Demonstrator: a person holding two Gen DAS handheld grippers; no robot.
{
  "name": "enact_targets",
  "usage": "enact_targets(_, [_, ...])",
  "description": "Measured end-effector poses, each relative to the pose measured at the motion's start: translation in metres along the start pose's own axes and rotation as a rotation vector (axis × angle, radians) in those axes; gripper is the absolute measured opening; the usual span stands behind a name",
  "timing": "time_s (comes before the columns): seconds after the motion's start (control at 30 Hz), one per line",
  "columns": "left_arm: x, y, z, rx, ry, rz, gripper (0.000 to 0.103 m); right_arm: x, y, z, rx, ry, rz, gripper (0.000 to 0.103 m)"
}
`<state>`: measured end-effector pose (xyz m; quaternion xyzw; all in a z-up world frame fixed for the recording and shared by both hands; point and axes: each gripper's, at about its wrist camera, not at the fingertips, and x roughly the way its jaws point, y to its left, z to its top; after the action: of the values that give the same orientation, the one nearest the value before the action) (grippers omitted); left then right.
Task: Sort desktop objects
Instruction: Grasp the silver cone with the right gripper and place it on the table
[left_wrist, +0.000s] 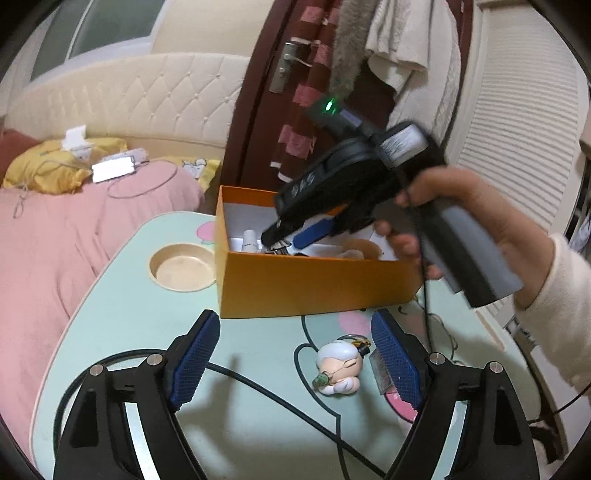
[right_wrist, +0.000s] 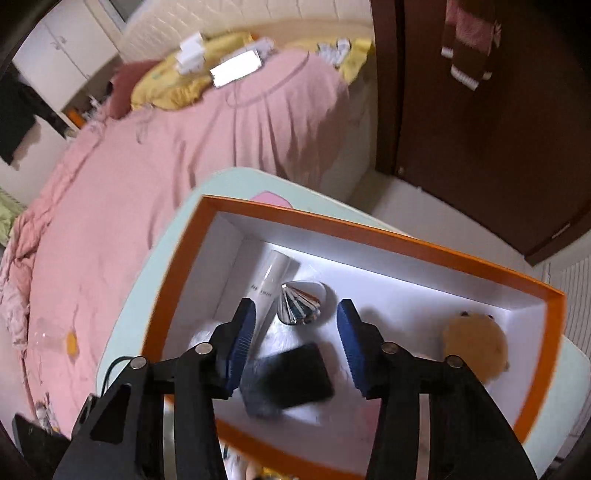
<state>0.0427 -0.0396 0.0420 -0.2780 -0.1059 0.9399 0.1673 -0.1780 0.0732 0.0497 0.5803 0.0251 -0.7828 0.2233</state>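
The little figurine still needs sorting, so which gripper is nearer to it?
Left. The left gripper hangs open right over the figurine on the table. The right gripper, also open, is over the orange box.

I read both views as moderately lit indoor light, soft and slightly warm. The tabletop (left_wrist: 122, 317) carries soft shadows of the left claw (left_wrist: 295, 365). Inside the orange box (right_wrist: 373, 236) a bright glare band runs along the white far wall. The black object (right_wrist: 291, 380) beneath the right claw (right_wrist: 295, 347) is motion-blurred. Fisheye bending and dark vignetting mark all edges.
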Motion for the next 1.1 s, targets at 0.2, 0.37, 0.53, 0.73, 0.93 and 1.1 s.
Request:
enact_targets(0.2, [0.004,0.006,0.0,-0.026,0.012,-0.004,0.084,0.015,-0.004,0.006,0.015,0.046,-0.013,0.031])
enact_targets(0.37, [0.002,0.008,-0.002,-0.028,0.003,0.002,0.084,0.002,-0.007,-0.001,0.025,-0.002,0.021,0.031])
enact_targets(0.53, [0.004,0.014,-0.002,-0.051,0.014,0.018,0.084,-0.053,-0.004,-0.029,0.017,-0.135,0.072,0.031])
enact_targets(0.73, [0.004,0.026,0.001,-0.107,0.027,0.008,0.084,-0.066,-0.011,-0.083,0.047,-0.199,0.075,0.031])
enact_targets(0.93, [0.006,0.028,0.002,-0.148,0.05,-0.007,0.084,-0.061,-0.024,-0.137,0.095,-0.228,0.055,0.031])
enact_targets(1.1, [0.0,0.015,0.016,-0.096,0.041,0.019,0.084,-0.056,-0.035,-0.183,0.134,-0.253,0.038,0.031])
